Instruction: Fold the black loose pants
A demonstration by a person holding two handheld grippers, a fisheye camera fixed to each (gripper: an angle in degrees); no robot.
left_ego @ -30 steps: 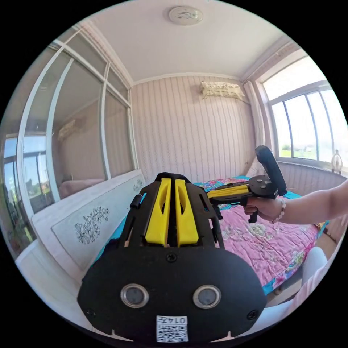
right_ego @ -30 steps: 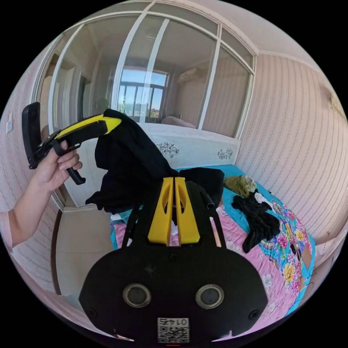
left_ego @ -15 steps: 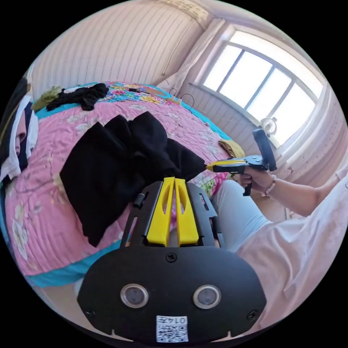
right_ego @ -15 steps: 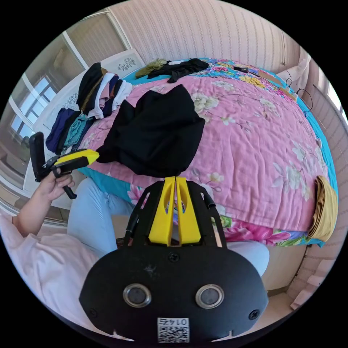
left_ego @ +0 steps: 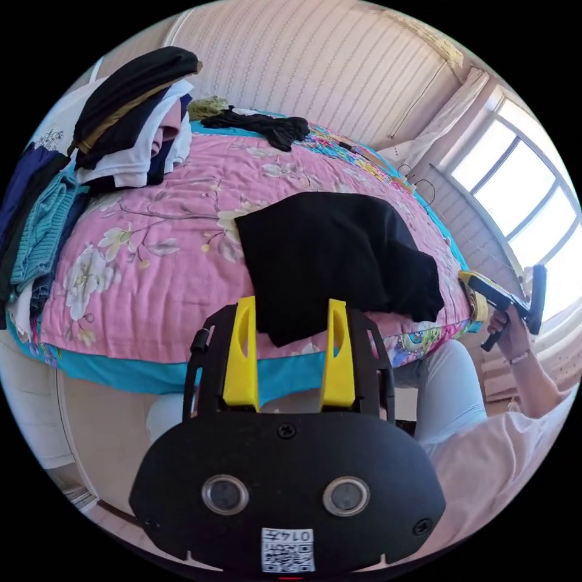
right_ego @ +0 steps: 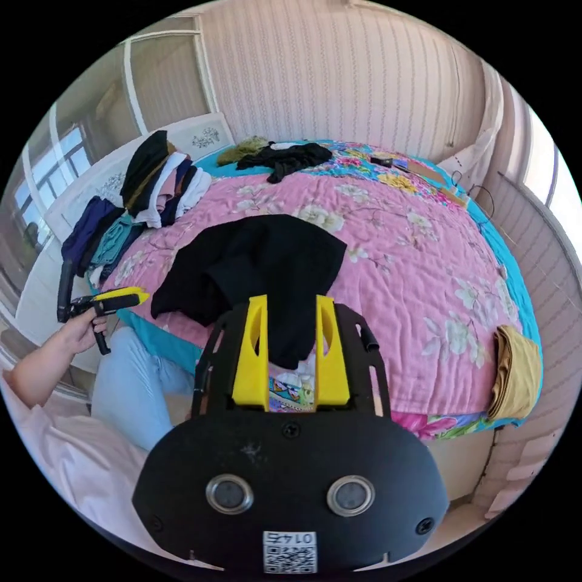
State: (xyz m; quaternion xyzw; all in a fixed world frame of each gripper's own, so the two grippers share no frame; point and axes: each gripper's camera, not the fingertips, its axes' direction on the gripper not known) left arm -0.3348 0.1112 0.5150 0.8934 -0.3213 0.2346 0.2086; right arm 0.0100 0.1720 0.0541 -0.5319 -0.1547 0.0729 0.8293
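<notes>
The black loose pants lie in a crumpled heap on the pink floral quilt, one end reaching the bed's near edge. My left gripper is open, and a corner of the pants shows in the gap beyond its jaws. My right gripper is open too, just short of the hanging end of the pants. In the left gripper view the right gripper is held in a hand off the pants' right end. In the right gripper view the left gripper is off their left end.
Folded clothes are stacked by the headboard. Another dark garment lies at the far side of the bed. A mustard garment hangs over the right edge. The person's legs in pale jeans stand against the bed.
A second ago the pants were held up in the air, both grippers shut. They came down onto the quilt, both grippers have opened, and the pants lie free.
</notes>
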